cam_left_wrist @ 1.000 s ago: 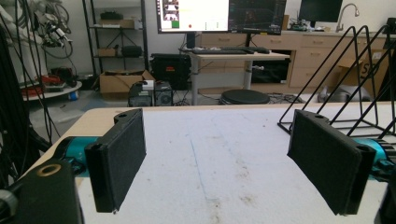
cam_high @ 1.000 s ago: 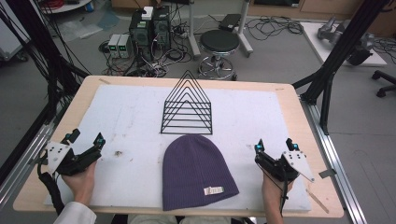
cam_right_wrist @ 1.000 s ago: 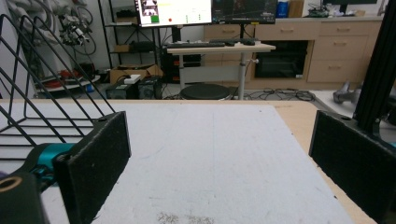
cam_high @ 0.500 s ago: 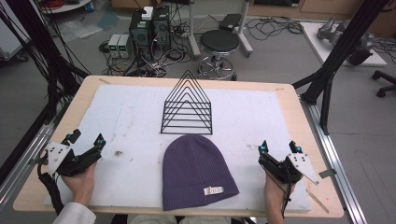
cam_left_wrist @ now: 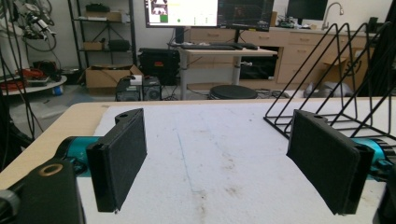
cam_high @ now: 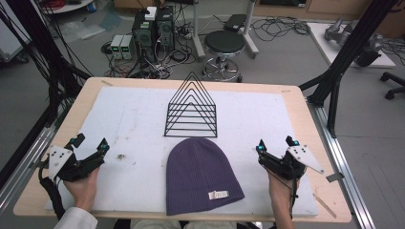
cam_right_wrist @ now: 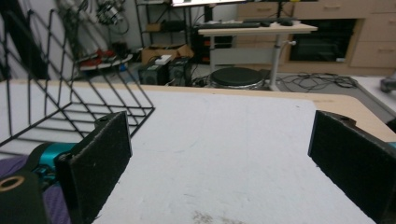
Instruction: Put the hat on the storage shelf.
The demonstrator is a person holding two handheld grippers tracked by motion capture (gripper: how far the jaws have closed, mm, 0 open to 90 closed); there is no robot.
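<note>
Purple beanie: flat on white mat, near table edge, midway between our grippers, touching neither. Black wire rack: upright just behind beanie. Left gripper: jaws wide apart, nothing held. Right gripper: jaws wide apart, nothing held.

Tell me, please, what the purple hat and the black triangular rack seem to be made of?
The purple hat looks like soft ribbed knit, probably wool or acrylic yarn: fine lengthwise ribs, matte surface, a small sewn label near the hem. The black rack seems thin metal wire with a dark, perhaps painted coating: slim straight rods in triangular frames.
</note>
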